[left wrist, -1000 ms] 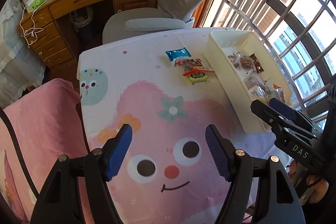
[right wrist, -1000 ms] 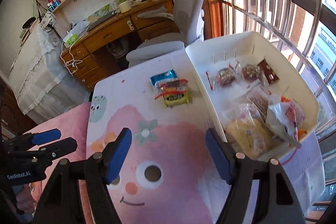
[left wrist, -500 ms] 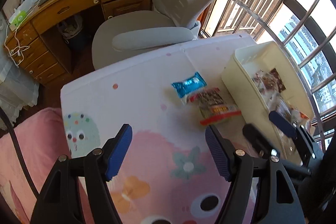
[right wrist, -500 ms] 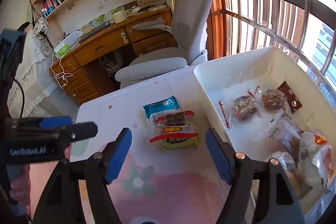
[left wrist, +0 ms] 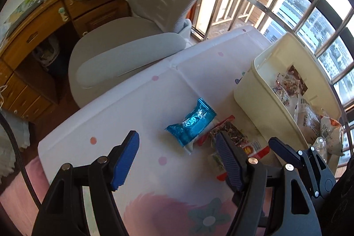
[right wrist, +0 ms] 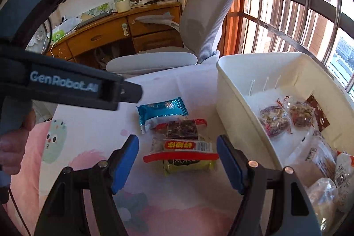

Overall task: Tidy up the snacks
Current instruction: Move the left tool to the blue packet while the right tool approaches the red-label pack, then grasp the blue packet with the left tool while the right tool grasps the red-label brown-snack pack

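Both jaws released, nothing between; yellow packet (right wrist: 188, 165) clear in right view only.

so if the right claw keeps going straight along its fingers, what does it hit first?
Most likely the red-banded clear snack packet stacked on a yellow-green one, which sits centred between the open right claw fingers. Depth is unclear; nothing else seems to be in the way.

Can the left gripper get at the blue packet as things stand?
Probably yes. The left gripper is open and empty, and the blue packet lies just ahead with bare cloth between. Its near corner overlaps the red-edged packet.
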### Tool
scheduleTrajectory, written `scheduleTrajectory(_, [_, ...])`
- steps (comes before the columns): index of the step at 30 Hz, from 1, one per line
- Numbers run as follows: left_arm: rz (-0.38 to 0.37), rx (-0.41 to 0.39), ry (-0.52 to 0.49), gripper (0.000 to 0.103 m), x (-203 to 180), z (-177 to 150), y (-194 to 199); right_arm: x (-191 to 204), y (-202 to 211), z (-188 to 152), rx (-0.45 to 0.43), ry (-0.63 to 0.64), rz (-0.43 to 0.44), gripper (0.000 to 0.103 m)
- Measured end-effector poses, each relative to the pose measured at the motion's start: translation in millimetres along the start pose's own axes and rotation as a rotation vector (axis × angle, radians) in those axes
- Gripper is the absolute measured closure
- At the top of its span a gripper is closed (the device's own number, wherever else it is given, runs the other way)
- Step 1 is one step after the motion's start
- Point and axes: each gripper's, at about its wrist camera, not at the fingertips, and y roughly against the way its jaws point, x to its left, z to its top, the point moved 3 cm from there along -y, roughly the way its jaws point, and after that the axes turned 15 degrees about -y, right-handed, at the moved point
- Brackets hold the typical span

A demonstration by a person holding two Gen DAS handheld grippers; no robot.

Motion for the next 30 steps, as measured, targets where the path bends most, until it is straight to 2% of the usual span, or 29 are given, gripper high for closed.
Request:
scheduleTrajectory(6, [-0.016, 0.046, -0.064, 0.032, -7, 11, -33, 6, -17, -3, -0.006, 0.042, -0.026, 0.029])
scheduleTrajectory(16, [-0.054, 0.091, -0.085, 0.032, -9, 19, -76, 6, -38, -9, 0.025, 0.056, -0.056, 0.029])
scheduleTrajectory(24, [-0.09, 0.068, -0.06, 0.032, -2, 27, -89, 9, -46, -11, 0.025, 0.09, -0.034, 0.03])
scheduleTrajectory(30, [-0.105, 0.056, -0.028, 0.032, -1, 29, -97, 7, -50, -12, 0.046, 0.103, -0.033, 0.043])
